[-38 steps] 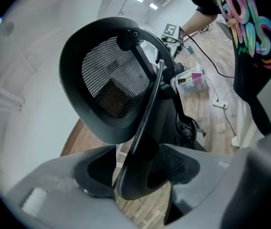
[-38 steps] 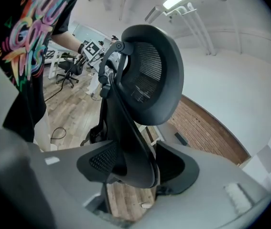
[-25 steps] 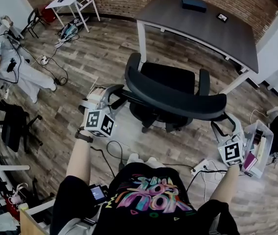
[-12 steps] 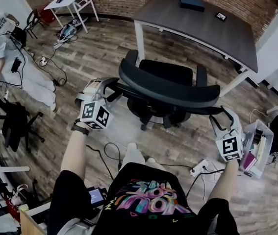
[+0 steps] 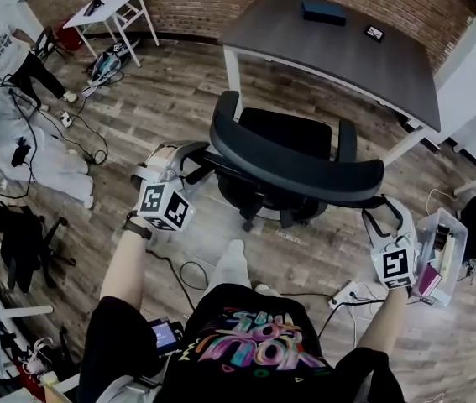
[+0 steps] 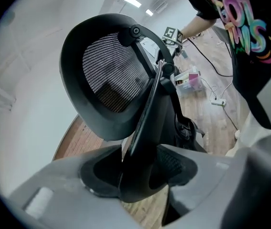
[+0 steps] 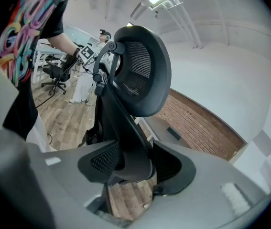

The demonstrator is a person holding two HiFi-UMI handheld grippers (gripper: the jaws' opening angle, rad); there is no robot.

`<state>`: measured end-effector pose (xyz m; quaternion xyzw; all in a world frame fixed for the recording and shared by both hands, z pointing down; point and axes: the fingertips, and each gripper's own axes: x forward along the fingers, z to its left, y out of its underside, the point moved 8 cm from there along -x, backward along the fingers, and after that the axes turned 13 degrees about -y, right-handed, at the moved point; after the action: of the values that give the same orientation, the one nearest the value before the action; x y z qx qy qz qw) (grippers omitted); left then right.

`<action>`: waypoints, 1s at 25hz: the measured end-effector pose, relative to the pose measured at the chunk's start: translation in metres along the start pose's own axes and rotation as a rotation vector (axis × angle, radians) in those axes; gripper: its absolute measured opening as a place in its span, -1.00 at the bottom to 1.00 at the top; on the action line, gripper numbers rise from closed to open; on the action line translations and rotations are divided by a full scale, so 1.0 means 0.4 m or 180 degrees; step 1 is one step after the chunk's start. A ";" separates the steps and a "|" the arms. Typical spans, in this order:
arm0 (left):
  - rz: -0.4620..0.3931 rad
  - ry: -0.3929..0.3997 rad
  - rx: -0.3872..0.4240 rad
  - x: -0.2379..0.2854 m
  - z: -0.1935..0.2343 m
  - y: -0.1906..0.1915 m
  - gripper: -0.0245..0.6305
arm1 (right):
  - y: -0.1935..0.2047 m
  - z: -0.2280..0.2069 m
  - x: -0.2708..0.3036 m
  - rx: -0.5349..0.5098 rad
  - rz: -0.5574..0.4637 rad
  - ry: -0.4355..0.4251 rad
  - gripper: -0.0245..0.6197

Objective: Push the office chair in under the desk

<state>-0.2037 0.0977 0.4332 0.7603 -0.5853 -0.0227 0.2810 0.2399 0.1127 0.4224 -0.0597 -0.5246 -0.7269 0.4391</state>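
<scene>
The black office chair [image 5: 296, 164] stands with its mesh back toward me and its seat facing the dark-topped desk [image 5: 338, 49]. My left gripper [image 5: 189, 154] is shut on the left edge of the chair's back frame; in the left gripper view the frame [image 6: 147, 113] sits squeezed between the pads of that gripper [image 6: 142, 171]. My right gripper [image 5: 378, 210] holds the back's right edge. Its jaws have just been closing, and in the right gripper view they [image 7: 133, 163] press on the frame below the mesh back [image 7: 140, 70].
A white table [image 5: 107, 2] and people [image 5: 2, 53] are at the far left, with cables across the wooden floor. A black chair [image 5: 15, 225] stands at the left. A clear plastic box [image 5: 439, 254] and a power strip [image 5: 351, 292] lie at my right.
The chair and both grippers have shifted slightly toward the desk, and my feet have stepped forward behind them. The right jaws have narrowed onto the frame.
</scene>
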 end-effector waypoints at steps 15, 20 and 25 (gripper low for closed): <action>-0.0332 0.0148 0.0077 0.250 0.129 0.076 -0.23 | -0.034 -0.122 0.123 0.0330 0.0205 0.0314 -0.20; -0.0416 0.0186 0.0099 0.352 0.181 0.104 -0.23 | -0.043 -0.179 0.177 0.0413 0.0261 0.0383 -0.20; -0.0510 0.0183 0.0082 0.436 0.216 0.131 -0.23 | -0.044 -0.228 0.231 0.0483 0.0283 0.0493 -0.20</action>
<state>-0.2263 -0.1027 0.4358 0.8085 -0.5145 -0.0157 0.2852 0.2055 -0.0136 0.4201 0.0068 -0.5394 -0.6674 0.5133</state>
